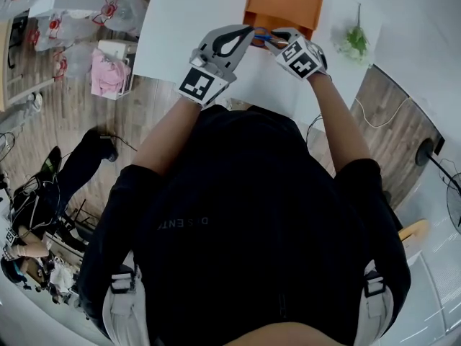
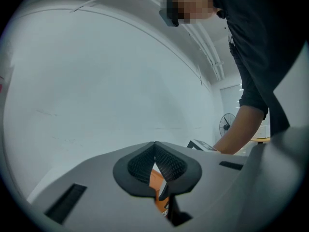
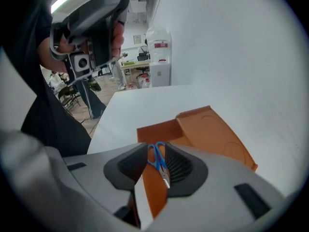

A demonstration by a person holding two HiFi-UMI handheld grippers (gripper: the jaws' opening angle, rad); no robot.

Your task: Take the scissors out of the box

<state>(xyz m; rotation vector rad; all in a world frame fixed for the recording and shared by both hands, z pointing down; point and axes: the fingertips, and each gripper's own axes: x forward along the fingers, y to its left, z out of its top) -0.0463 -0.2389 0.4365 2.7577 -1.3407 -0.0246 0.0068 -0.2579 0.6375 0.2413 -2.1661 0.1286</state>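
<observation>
The blue-handled scissors (image 3: 158,161) lie in the open orange box (image 3: 212,134), handles away from me, blades toward the camera. My right gripper (image 3: 157,151) points steeply down over them, jaws open; the scissors show in the gap and the pads do not press on them. In the head view the scissors (image 1: 263,37) peek out at the box's (image 1: 282,4) near edge, just beside the right gripper (image 1: 277,39). The left gripper (image 1: 245,32) hovers beside the box's near left corner, fingertips together and nothing held. Through the left gripper's (image 2: 154,146) jaws a sliver of the orange box (image 2: 155,181) shows.
The box stands on a white table (image 1: 187,13) against a white wall. A small green plant (image 1: 353,42) lies on the table to the right. Bags and pink items (image 1: 108,74) are on the floor at left, a fan (image 1: 428,153) at right.
</observation>
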